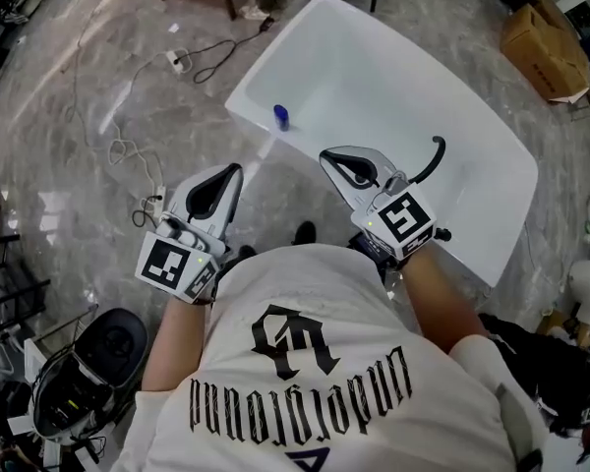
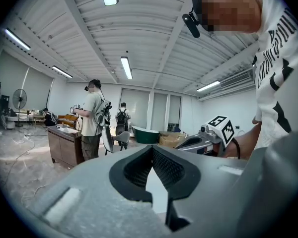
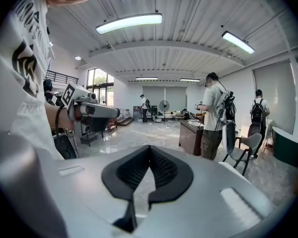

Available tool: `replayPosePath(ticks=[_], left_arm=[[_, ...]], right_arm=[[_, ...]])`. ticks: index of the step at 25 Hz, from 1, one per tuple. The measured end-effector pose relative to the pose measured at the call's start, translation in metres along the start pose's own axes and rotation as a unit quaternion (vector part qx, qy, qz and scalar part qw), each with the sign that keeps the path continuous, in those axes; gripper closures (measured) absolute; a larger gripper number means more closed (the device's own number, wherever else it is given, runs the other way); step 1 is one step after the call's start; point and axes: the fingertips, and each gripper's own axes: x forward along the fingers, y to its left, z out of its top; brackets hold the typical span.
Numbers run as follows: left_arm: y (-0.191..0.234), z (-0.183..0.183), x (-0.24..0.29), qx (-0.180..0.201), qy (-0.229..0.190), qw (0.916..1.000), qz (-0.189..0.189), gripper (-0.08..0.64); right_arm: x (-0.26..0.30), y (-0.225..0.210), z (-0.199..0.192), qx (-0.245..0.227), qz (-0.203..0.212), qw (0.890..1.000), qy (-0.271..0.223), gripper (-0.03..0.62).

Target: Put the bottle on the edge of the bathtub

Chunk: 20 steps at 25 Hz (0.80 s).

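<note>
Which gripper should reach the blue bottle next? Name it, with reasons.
Right, narrowly. The right gripper hangs over the bathtub rim, slightly nearer the blue bottle; the left gripper is over the floor. Both are shut and empty.

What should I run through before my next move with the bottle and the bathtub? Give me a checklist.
1. Blue bottle on the bathtub edge: ok, it stands upright on the near rim.
2. Left tool empty: ok, its jaws are together with nothing between them.
3. Right tool empty: ok, its jaws are together on nothing.
4. Both tools apart from the bottle: ok, neither touches it.
5. Bottle seated steadily on the rim: cannot tell, it is too small in the head view.
</note>
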Motion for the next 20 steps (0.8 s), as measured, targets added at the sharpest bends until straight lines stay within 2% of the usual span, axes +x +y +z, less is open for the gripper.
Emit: replayPosePath(ticks=[4,8,20], left_arm=[[-0.007,0.001,-0.026,0.008,0.005,0.9995,-0.029,0.552],[-0.036,-0.021,-0.075,0.02,0.003,0.9992,-0.034,0.552],[-0.034,-0.046,-0.207,0.021,-0.019,0.9978,-0.06,0.552]], right_arm=[[-0.003,0.025,0.012,-0.002,-0.019,1.0,-0.002,0.591],[-0.023,0.076,-0.003,-0.007,-0.027,1.0,-0.007,0.591],[-0.025,0.222,-0.006,-0.012,-0.072,0.997,-0.003,0.591]])
